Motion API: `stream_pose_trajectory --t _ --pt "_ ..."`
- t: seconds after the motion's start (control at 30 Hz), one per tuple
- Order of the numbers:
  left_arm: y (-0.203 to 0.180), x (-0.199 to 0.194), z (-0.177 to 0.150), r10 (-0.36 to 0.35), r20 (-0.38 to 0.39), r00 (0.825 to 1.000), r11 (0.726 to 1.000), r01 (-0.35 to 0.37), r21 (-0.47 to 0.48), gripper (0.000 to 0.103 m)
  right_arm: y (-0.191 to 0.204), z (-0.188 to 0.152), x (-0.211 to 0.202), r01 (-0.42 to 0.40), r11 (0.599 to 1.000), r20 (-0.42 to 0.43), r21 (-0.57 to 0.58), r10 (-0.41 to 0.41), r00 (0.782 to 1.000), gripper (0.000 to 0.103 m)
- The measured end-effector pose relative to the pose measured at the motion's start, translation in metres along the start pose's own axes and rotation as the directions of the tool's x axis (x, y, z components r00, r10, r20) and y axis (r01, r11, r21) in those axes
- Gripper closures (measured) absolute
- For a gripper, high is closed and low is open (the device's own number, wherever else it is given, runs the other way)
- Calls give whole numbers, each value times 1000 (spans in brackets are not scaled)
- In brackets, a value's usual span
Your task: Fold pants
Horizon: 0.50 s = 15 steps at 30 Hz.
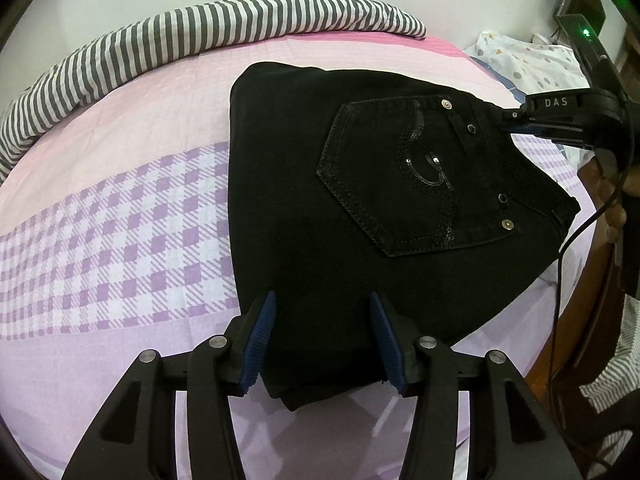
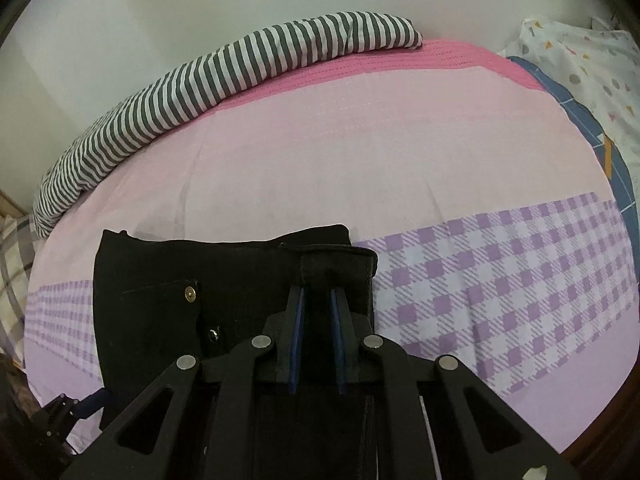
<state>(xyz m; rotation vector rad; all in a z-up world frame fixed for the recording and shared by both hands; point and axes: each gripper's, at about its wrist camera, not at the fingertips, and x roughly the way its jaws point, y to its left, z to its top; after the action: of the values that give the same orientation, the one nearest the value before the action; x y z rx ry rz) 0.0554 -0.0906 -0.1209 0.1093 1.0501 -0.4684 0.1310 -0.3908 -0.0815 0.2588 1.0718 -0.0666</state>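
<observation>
Holds the left gripper (image 1: pixel 322 344) tilted steeply down, jaws about half apart, blue pads (image 1: pixel 260 340) flanking a thick folded edge of the pants (image 1: pixel 360 200); cannot tell whether the pads press on the cloth. Holds the right gripper (image 2: pixel 318 316) tilted steeply down too, jaws drawn nearly together, pinching the waistband corner of the pants between the pads. In the left wrist view, reaches in with that right gripper from the right, toward the bed's right edge, with the person's hand (image 1: pixel 614 208) wrapped around the handle behind it.
</observation>
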Motion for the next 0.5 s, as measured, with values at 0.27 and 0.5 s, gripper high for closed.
stream_pose_trajectory --t 0.27,0.5 --pt "0 1 1 11 -4 1000 1000 -11 0 50 0 -11 -14 -67 997 5 44 67 998 83" --pt "-2 -1 -1 33 4 999 999 -33 -2 49 14 -49 -46 -94 996 11 -3 94 996 76"
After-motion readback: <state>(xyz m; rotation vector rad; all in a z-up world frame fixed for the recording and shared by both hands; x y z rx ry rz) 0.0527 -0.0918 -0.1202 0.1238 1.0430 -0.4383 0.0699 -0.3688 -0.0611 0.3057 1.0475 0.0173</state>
